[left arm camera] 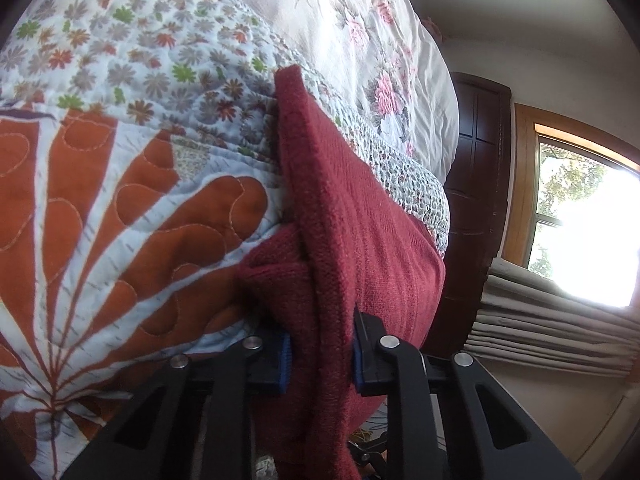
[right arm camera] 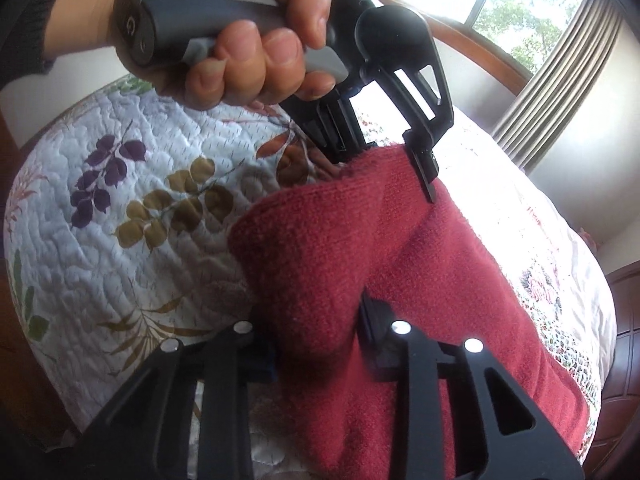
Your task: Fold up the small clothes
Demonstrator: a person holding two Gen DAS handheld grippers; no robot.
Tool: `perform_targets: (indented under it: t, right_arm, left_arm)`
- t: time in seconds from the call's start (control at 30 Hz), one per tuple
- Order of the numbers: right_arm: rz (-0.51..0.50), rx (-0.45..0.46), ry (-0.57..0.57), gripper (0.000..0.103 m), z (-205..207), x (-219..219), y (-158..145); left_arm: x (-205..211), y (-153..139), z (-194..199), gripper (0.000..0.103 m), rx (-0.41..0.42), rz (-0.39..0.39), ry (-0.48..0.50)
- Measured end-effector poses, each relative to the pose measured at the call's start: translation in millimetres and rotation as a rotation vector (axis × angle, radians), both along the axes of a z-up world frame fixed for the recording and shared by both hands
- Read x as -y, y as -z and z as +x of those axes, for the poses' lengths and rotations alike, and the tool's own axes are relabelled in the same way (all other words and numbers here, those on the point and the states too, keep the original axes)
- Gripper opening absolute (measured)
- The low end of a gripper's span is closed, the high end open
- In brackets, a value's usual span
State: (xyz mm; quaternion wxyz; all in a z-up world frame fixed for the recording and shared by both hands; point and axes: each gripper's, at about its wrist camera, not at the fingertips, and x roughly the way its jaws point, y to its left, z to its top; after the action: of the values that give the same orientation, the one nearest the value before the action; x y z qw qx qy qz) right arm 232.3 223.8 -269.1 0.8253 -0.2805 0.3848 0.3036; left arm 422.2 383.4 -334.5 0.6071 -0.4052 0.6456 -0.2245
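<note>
A: Where is the garment?

B: The dark red knitted garment (right arm camera: 320,264) lies on the bed's floral quilt (right arm camera: 120,208). My left gripper (left arm camera: 320,356) has its jaws pinching a raised fold; my right gripper (right arm camera: 316,344) has its jaws pinching another thick fold.

A: Any readable writing?

B: None legible. In the right wrist view, my left hand (right arm camera: 240,40) grips a grey handle (right arm camera: 168,16) whose end carries one mark, perhaps a "G"; I cannot tell.
</note>
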Motion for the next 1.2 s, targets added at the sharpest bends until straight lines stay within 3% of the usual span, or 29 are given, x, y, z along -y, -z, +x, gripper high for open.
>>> perform_targets:
  t: [0.07, 0.6, 0.87, 1.2]
  right_arm:
    - [0.026, 0.001, 0.013, 0.028, -4, -2, 0]
    - [0.302, 0.039, 0.208, 0.028, -7, 74, -95]
    - [0.368, 0.049, 0.277, 0.028, -8, 108, -117]
    - [0.457, 0.035, 0.375, 0.027, -9, 158, -126]
  left_arm:
    - [3, -13, 0, 0.021, 0.015, 0.003, -0.004]
    - [76, -146, 9, 0.019, 0.160, 0.128, 0.062]
    - [117, -177, 12, 0.019, 0.199, 0.178, 0.113]
    - [176, -189, 22, 0.019, 0.210, 0.220, 0.173]
